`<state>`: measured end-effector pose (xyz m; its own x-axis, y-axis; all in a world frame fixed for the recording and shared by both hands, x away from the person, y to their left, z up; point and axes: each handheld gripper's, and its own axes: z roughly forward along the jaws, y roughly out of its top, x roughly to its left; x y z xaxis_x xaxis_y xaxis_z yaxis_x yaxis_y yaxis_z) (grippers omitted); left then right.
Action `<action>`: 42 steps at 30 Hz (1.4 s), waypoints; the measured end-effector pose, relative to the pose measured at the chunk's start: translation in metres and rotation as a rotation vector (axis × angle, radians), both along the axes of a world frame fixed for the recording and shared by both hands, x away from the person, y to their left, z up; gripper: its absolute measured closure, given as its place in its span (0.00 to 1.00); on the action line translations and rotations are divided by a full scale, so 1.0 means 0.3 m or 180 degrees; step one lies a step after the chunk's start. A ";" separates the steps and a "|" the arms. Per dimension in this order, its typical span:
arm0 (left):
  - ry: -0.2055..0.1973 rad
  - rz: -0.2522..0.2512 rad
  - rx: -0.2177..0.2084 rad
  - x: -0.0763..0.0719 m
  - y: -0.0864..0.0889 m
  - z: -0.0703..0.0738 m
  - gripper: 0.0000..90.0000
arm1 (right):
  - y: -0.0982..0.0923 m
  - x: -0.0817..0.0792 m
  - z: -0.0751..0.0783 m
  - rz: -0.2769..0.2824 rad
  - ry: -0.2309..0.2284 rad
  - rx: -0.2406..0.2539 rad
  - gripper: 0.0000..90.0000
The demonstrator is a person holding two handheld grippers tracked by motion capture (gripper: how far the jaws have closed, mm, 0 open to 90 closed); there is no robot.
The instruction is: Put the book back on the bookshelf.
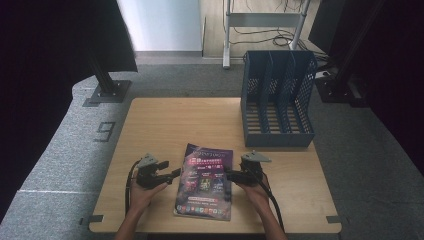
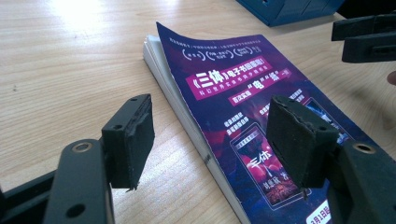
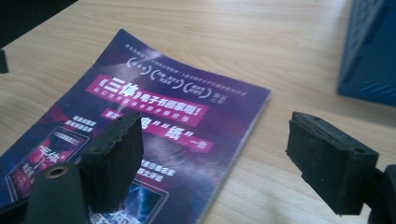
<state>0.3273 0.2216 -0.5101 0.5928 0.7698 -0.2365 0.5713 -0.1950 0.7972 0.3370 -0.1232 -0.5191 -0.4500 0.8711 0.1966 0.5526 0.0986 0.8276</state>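
Observation:
A thick magazine (image 1: 205, 182) with a purple cover lies flat at the front middle of the wooden table (image 1: 165, 120). My left gripper (image 1: 175, 175) is at its left edge, open. In the left gripper view the magazine (image 2: 233, 93) has its edge between the open jaws of my left gripper (image 2: 212, 135); one pad hangs over bare wood, the other over the cover, and neither presses on it. My right gripper (image 1: 229, 175) is at the right edge, open. My right gripper (image 3: 219, 158) straddles the edge of the magazine (image 3: 154, 107) the same way, with nothing gripped.
A blue file rack (image 1: 277, 100) with several upright slots stands at the back right of the table, just beyond the magazine. It shows as a blue wall (image 3: 371, 51) close to my right gripper. The right gripper's jaws (image 2: 364, 37) appear across the magazine in the left gripper view.

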 end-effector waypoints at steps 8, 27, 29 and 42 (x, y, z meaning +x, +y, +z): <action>0.0048 -0.0001 0.0053 0.008 -0.014 -0.019 0.36 | 0.048 0.001 -0.075 0.0166 0.0151 -0.0194 0.20; 0.0115 -0.0103 0.0115 0.016 -0.061 -0.041 0.35 | 0.082 -0.008 -0.114 0.0166 0.0260 -0.0315 0.23; 0.0119 -0.0103 0.0121 0.017 -0.062 -0.043 0.35 | 0.082 -0.008 -0.114 0.0172 0.0262 -0.0319 0.23; 0.0237 -0.0056 0.0147 0.055 -0.090 -0.077 0.34 | 0.080 -0.003 -0.114 0.0170 0.0244 -0.0349 0.25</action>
<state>0.3439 0.1946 -0.5332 0.5884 0.7706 -0.2448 0.6248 -0.2411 0.7426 0.3360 -0.0993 -0.5533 -0.4837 0.8644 0.1373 0.6053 0.2171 0.7658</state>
